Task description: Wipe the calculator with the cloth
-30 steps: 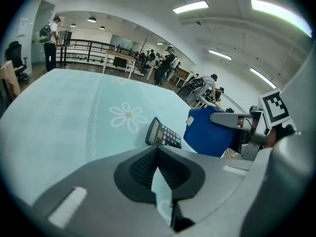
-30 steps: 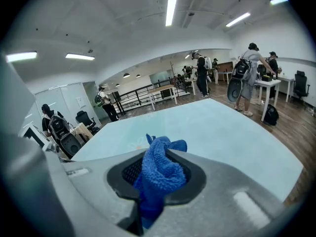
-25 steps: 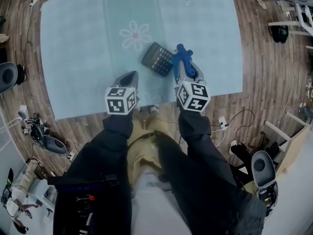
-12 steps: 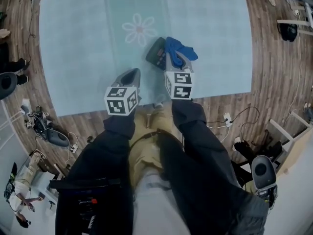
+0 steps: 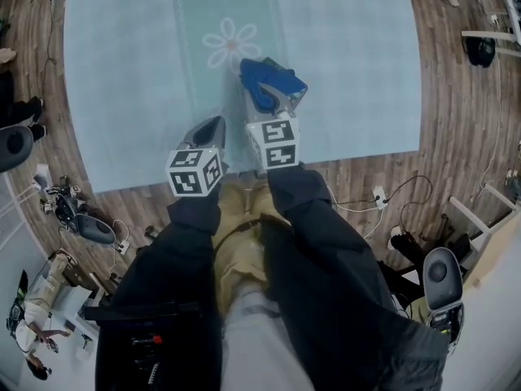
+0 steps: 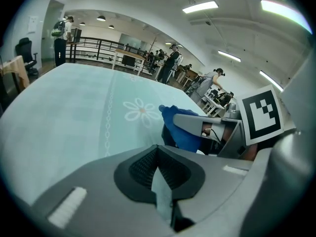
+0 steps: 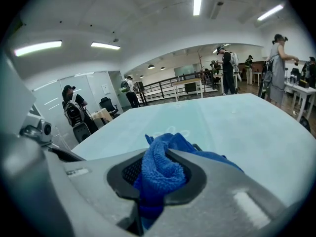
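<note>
My right gripper point(image 5: 264, 106) is shut on a blue cloth point(image 5: 265, 78), which bunches up between its jaws in the right gripper view point(image 7: 159, 171). The cloth lies over the dark calculator point(image 5: 295, 95), and only a thin edge of it shows past the cloth. In the left gripper view the cloth point(image 6: 181, 128) hangs at the right gripper's tip, with a dark strip of calculator point(image 6: 165, 136) under it. My left gripper point(image 5: 212, 127) hovers just left of the right one. Its jaws are shut with nothing between them point(image 6: 158, 168).
The table point(image 5: 122, 80) wears a pale teal covering with a white daisy print point(image 5: 232, 44) just beyond the cloth. Wooden floor surrounds it, with office chairs point(image 5: 15, 141), cables and a power strip point(image 5: 377, 195). People stand far off in the hall.
The right gripper has swept left with the cloth across the calculator, which was mostly exposed and is now nearly covered. The left gripper has hardly moved.
</note>
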Demonstrator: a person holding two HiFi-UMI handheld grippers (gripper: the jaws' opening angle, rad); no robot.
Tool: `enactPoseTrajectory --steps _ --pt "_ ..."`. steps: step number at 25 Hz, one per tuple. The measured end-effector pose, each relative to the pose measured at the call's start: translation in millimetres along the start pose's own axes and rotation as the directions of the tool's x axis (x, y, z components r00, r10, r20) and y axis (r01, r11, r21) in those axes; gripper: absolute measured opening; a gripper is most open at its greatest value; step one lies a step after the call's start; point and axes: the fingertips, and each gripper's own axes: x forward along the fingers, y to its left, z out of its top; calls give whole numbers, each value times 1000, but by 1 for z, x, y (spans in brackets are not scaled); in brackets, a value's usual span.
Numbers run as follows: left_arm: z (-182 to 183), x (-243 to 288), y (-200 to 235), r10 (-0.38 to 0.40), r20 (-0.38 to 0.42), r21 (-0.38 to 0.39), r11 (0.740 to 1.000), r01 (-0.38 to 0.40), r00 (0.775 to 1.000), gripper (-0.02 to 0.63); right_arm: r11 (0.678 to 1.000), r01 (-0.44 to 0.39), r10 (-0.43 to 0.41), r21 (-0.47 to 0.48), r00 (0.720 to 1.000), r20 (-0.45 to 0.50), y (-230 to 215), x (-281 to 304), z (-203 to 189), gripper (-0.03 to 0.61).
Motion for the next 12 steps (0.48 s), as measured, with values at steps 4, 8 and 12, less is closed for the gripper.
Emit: enactPoseTrajectory --steps 4,8,12 --pt "-3 -4 3 2 4 -4 1000 -2 1000 -2 999 -42 42 -1 999 31 18 -2 13 57" --pt "-3 -9 4 2 14 -3 1000 -2 1000 -2 998 -67 67 3 996 54 34 -10 26 57" --pt "-3 -14 3 1 24 -2 1000 -1 1000 -2 996 -84 82 14 992 91 43 -20 39 58"
